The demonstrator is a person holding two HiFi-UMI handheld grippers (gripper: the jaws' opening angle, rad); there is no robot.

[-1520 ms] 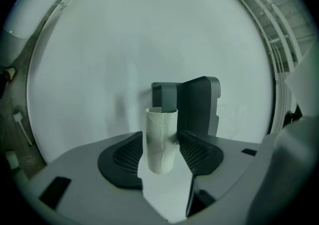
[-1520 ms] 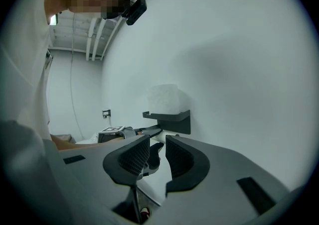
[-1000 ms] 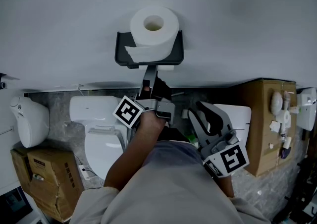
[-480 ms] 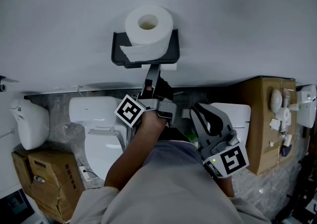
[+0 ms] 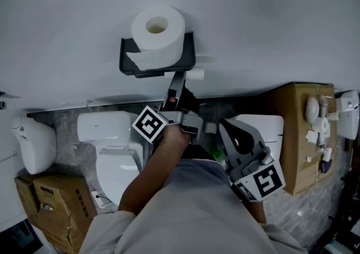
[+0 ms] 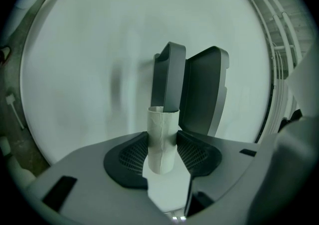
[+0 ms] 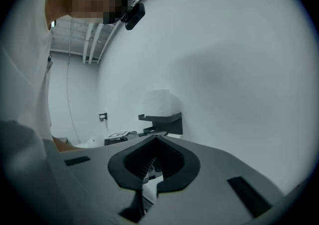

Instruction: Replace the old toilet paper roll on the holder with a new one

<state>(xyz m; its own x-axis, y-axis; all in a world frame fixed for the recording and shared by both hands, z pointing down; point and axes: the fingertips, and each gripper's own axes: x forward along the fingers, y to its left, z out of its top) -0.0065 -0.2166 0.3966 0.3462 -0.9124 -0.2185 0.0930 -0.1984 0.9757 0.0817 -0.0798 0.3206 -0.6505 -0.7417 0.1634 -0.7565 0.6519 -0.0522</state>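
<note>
A full white paper roll (image 5: 154, 27) (image 7: 160, 102) rests on top of the black wall holder (image 5: 135, 64) (image 7: 172, 118). My left gripper (image 5: 179, 85) (image 6: 162, 139) reaches up under the holder and is shut on the old bare cardboard tube (image 6: 162, 155), whose pale end (image 5: 195, 73) sticks out at the holder's right. In the left gripper view a dark holder bar (image 6: 167, 77) runs into the tube's far end. My right gripper (image 5: 236, 135) (image 7: 152, 163) hangs lower right, away from the holder; its jaws have just been closing and are shut with nothing between them.
Below the holder stands a white toilet (image 5: 112, 152). A white fixture (image 5: 32, 140) and cardboard boxes (image 5: 53, 202) are at the left. Another box (image 5: 295, 140) with small items on it stands at the right. The person's arm fills the lower middle.
The left gripper with the tube has slid right relative to the holder, so the tube's end now shows past it. The right gripper's jaws have closed.
</note>
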